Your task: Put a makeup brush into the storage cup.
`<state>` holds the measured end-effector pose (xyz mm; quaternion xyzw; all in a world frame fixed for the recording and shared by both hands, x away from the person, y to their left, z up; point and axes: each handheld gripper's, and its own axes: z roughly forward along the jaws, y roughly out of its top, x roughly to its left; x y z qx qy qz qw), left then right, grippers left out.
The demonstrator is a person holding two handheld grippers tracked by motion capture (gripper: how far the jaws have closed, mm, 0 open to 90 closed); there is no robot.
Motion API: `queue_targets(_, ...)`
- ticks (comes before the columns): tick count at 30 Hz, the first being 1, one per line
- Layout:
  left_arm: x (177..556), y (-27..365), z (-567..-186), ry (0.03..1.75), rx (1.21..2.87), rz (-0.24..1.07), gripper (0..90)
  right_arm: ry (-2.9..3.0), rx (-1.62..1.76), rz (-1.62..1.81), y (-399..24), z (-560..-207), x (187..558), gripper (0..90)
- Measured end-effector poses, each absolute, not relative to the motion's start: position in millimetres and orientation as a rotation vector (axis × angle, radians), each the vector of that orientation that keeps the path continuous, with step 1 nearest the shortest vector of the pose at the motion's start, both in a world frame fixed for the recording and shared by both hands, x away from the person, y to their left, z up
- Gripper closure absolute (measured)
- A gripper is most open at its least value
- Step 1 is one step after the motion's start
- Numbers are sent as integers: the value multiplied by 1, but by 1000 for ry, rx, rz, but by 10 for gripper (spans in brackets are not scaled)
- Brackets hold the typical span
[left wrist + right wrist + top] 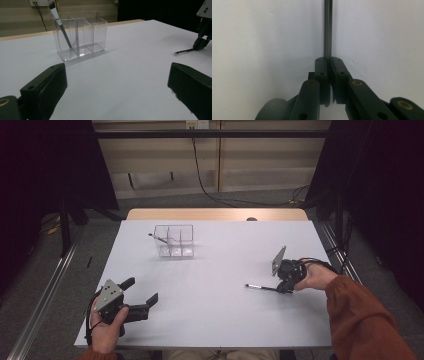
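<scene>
A thin dark brush (pixel 260 287) lies on the white table (pixel 215 315) at the right, its pale tip pointing left. My right gripper (pixel 281 288) is shut on its handle end; in the right gripper view the slim stick (pixel 327 27) runs straight out from between the closed pads of that gripper (pixel 328 60). At the front left my left gripper (pixel 141 291) rests open with nothing between its jaws. A clear three-compartment holder (pixel 174 241) stands at the back, with another brush (pixel 159 238) leaning in its left compartment. The left gripper view shows this holder (pixel 80 35), that brush (pixel 61 27) and the held brush (pixel 183 51).
A wooden tabletop edge (pixel 215 214) runs behind the white surface, with a small dark object (pixel 251 219) on it. Dark curtains and metal frame posts flank the table. A cable (pixel 205 185) trails over the floor behind.
</scene>
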<state>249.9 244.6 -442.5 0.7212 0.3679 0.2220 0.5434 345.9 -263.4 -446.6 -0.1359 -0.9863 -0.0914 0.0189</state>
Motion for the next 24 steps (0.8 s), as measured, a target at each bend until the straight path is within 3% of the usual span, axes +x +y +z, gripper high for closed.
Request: queue_targets(24,251,244,-443,865,1717,530,26,-3007,-679,-808,-285,-434,325,844)
